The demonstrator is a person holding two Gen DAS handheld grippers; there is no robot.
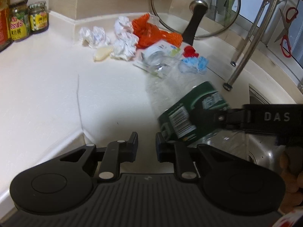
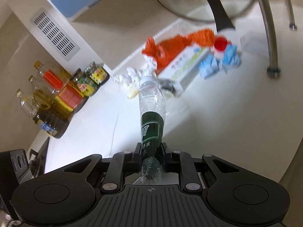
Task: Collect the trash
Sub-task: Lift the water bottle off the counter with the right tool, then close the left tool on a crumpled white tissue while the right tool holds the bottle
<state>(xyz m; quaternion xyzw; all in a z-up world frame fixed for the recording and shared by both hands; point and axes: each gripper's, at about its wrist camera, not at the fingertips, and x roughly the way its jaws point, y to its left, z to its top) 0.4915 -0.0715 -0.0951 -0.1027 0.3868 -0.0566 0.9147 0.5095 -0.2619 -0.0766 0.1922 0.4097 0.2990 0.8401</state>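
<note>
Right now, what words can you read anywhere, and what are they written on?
"DAS": white letters on the right gripper, seen from the left wrist.
"水": on the green label of the plastic bottle the right gripper holds; other characters too blurred.
Sauce jars: labels blurred, unreadable.
White box: print unreadable.

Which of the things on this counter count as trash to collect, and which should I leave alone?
Trash:
- plastic bottle, in the right hand-held gripper
- crumpled paper
- orange net bag
- blue wrapper
- red cap
- flattened box

Leave:
- sauce jars
- oil bottles
- glass lid
- scissors
- dish rack
</note>
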